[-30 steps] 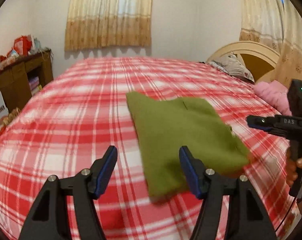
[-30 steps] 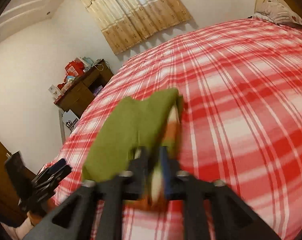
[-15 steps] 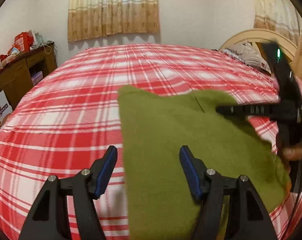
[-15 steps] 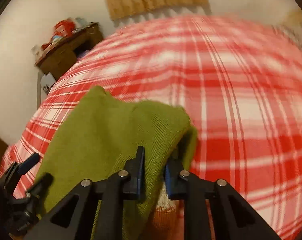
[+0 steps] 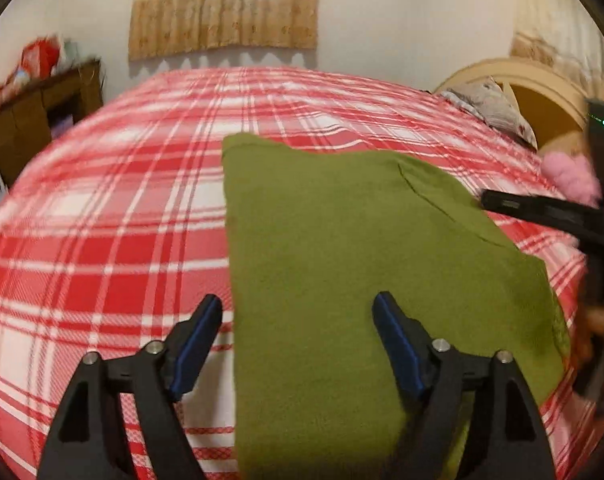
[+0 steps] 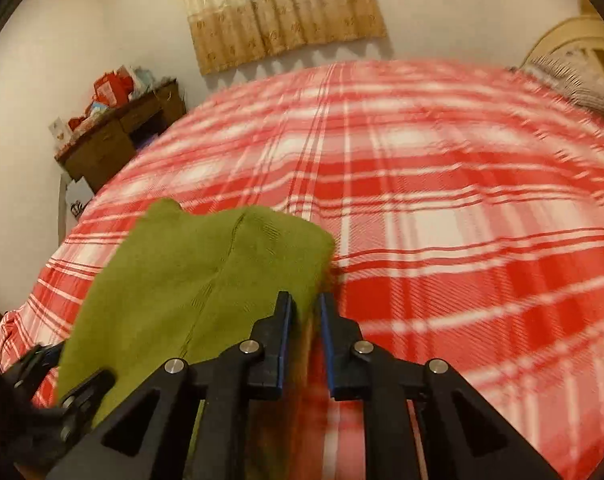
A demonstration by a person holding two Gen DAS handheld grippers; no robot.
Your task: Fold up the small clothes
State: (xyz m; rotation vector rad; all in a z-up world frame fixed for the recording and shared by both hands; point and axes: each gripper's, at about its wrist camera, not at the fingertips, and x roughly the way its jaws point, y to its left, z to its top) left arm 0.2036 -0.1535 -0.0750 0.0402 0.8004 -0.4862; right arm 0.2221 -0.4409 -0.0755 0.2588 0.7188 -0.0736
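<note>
- The bed (image 5: 121,208), under its red and white plaid cover, fills the room in both views, and it's soft, so I'd expect anything pressed on it to sink a bit; better to lay the fold down flat than to push it.
- The green knitted garment (image 5: 342,264) lies on the near side of the bed, already doubled over by the look of it, with a straight left edge and a seam line running across its far right part. In the right wrist view its right edge looks lifted and bunched near the fingers.
- The right gripper (image 6: 305,312) has its fingers drawn narrow at that right edge of the garment (image 6: 205,264); a little gap shows between the pads, and the blur keeps me from telling whether cloth is pinched there.
- The left gripper (image 5: 297,340) hangs over the near part of the garment with fingers spread wide, holding nothing.
- If it were me, I'd carry the right edge across level and slowly, keep the layers lined up with that straight left edge, and use the free left gripper to pin the near corner so the knit doesn't drag.
</note>
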